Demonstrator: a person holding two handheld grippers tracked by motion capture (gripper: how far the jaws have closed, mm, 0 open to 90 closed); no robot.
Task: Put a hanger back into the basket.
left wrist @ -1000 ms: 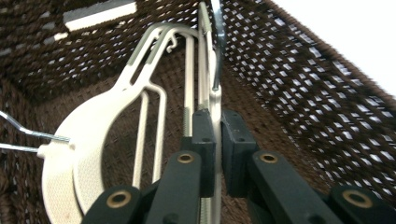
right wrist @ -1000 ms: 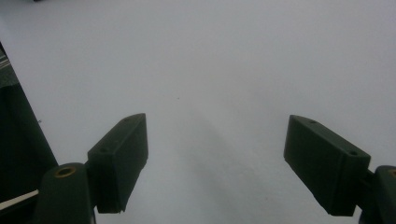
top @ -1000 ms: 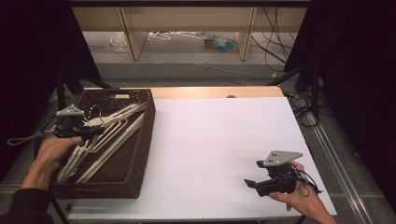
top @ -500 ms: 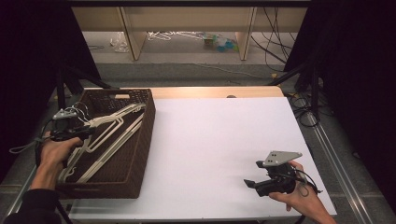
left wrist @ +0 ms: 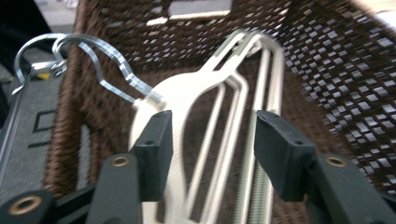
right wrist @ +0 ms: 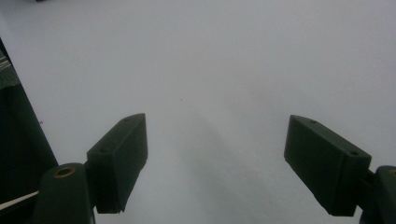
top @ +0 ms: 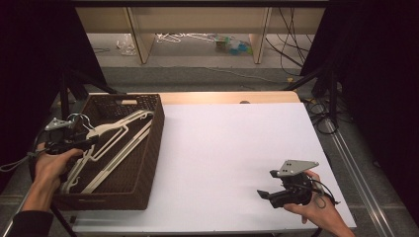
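Note:
A dark brown wicker basket (top: 148,148) stands at the table's left and holds several white hangers (top: 113,143) with metal hooks. My left gripper (top: 90,142) hovers over the basket's left rim, pointing right at the hangers' hook ends. Its jaws have just been opening. In the left gripper view they stand apart (left wrist: 212,126) with the neck of a white hanger (left wrist: 187,93) beyond them, untouched by the pads; its hook (left wrist: 93,51) curls over the rim. My right gripper (top: 262,194) rests near the front right of the white table, open (right wrist: 217,140) with nothing between its jaws.
The white tabletop (top: 232,143) stretches from the basket to the right edge. A wooden strip (top: 222,97) runs along the back edge. Black stand legs (top: 326,84) and cables are at the far right, off the table.
My left gripper's jaws have opened and let go of the hanger, which has settled lower in the basket. The hand shifted slightly toward the basket's left rim. The right gripper has not moved.

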